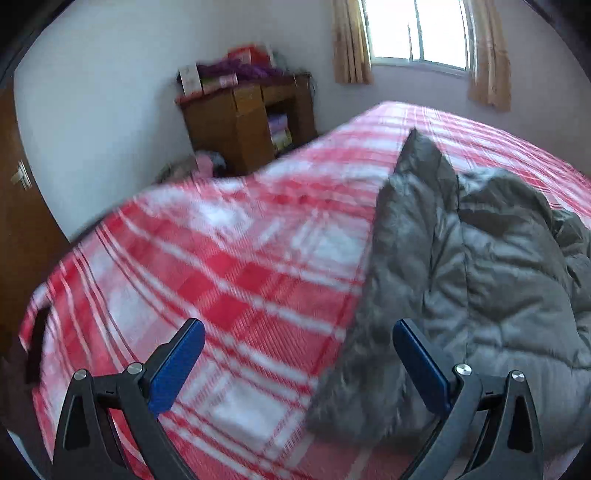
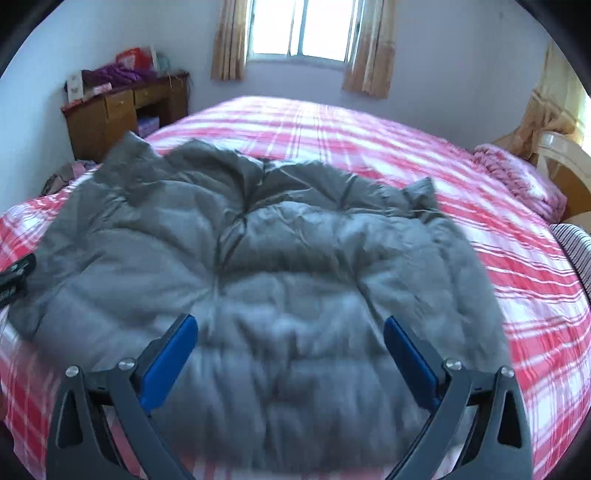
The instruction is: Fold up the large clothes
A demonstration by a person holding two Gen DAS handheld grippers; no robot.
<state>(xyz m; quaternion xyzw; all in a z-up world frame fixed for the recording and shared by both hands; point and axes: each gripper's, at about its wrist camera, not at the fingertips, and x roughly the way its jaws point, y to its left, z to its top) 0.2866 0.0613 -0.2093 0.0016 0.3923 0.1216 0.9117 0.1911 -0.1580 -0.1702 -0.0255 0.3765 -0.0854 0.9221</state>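
Note:
A grey padded jacket (image 2: 280, 266) lies crumpled and spread on a bed with a red-and-white plaid cover (image 2: 388, 140). In the left wrist view the same grey padded jacket (image 1: 476, 280) fills the right side, its left edge reaching down to the near bed edge. My left gripper (image 1: 299, 330) is open above the plaid cover (image 1: 207, 280), with its right finger over the jacket's edge. My right gripper (image 2: 290, 325) is open above the jacket's near middle, holding nothing. Part of the left gripper (image 2: 14, 275) shows at the far left of the right wrist view.
A wooden desk (image 1: 251, 122) piled with clothes and boxes stands by the far left wall. A curtained window (image 2: 303, 29) is behind the bed. Pink bedding (image 2: 517, 173) and a striped cloth (image 2: 576, 251) lie at the bed's right side. A brown door (image 1: 22, 206) is at left.

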